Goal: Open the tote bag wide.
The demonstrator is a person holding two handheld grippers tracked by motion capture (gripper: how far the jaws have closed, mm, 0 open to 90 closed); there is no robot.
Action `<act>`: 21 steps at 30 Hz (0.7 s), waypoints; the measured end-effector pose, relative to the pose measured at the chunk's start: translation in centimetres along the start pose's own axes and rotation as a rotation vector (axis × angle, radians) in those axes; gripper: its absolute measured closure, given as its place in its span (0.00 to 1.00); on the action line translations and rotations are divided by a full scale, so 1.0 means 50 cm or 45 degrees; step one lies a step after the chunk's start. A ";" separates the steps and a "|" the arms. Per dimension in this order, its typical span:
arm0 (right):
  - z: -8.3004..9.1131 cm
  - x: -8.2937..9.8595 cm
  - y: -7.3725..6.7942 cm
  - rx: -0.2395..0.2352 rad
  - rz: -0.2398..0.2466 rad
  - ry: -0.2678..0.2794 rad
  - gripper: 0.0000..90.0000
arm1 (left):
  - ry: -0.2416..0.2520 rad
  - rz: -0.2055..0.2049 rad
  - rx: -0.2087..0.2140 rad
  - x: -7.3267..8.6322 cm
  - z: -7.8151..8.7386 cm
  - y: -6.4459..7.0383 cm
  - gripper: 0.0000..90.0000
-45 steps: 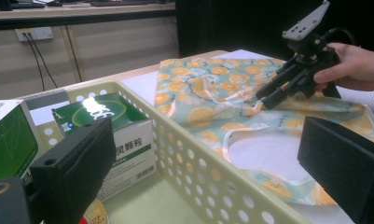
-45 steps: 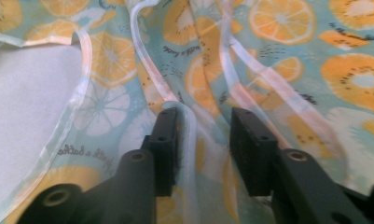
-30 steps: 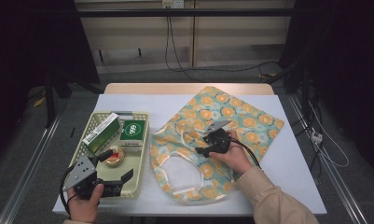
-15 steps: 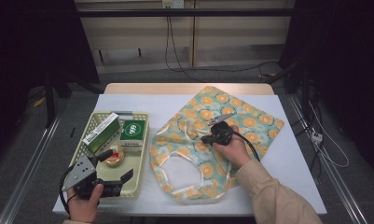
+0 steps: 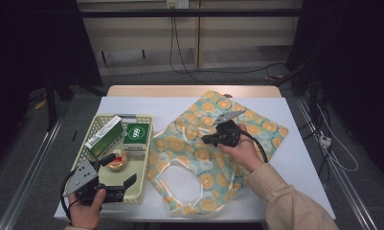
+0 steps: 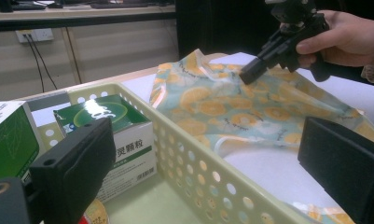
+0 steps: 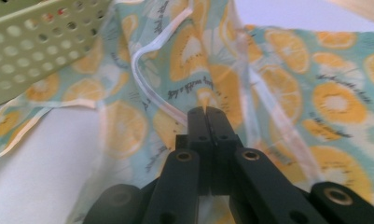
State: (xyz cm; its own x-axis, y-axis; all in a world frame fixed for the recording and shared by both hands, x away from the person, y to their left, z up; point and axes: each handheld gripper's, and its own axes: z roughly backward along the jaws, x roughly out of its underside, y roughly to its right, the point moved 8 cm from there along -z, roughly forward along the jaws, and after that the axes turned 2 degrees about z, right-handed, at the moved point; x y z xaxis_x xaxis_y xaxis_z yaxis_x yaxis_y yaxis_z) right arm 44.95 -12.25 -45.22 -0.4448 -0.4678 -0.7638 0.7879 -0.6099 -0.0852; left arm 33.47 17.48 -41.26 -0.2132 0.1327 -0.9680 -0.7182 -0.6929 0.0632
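A thin bag (image 5: 204,158) printed with orange slices lies spread on the white table. My right gripper (image 5: 206,140) hovers low over its middle. Its jaws are shut, and they seem to pinch the bag's top layer by a white seam (image 7: 156,100). Around it the bag (image 7: 338,102) looks slightly tented. My left gripper (image 5: 118,169) is open at the front of a pale green basket (image 5: 132,116). The basket wall (image 6: 198,168) runs between its jaws. From the left gripper view I see the right gripper (image 6: 247,77) held by a hand over the bag (image 6: 222,107).
The basket holds a green box (image 5: 136,135), a long white-and-green box (image 5: 103,135) and a small round tin (image 5: 117,162). Bare white table (image 5: 295,158) lies right of the bag. Cables hang behind the table's far edge.
My right gripper has shifted a little away from me across the bag. The left gripper has stayed at the basket's front.
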 end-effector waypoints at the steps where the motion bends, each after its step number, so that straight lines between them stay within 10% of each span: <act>1: 0.003 0.000 0.009 0.006 -0.022 0.011 1.00 | 0.000 0.000 0.000 0.000 0.000 0.000 0.04; 10: 0.003 0.041 0.099 0.158 -0.072 -0.032 1.00 | 0.000 0.003 -0.002 0.001 -0.001 -0.001 0.04; 21: -0.048 0.091 0.105 0.173 -0.086 -0.098 0.92 | -0.003 0.007 -0.002 0.004 -0.002 -0.003 0.04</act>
State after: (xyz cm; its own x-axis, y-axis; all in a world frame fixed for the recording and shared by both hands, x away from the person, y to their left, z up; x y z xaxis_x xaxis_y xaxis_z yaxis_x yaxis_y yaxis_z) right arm 48.08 -16.05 -50.69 -0.5299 -0.4672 -0.7078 0.6927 -0.7199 -0.0435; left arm 33.60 17.51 -41.48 -0.2190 0.1308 -0.9669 -0.7159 -0.6949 0.0682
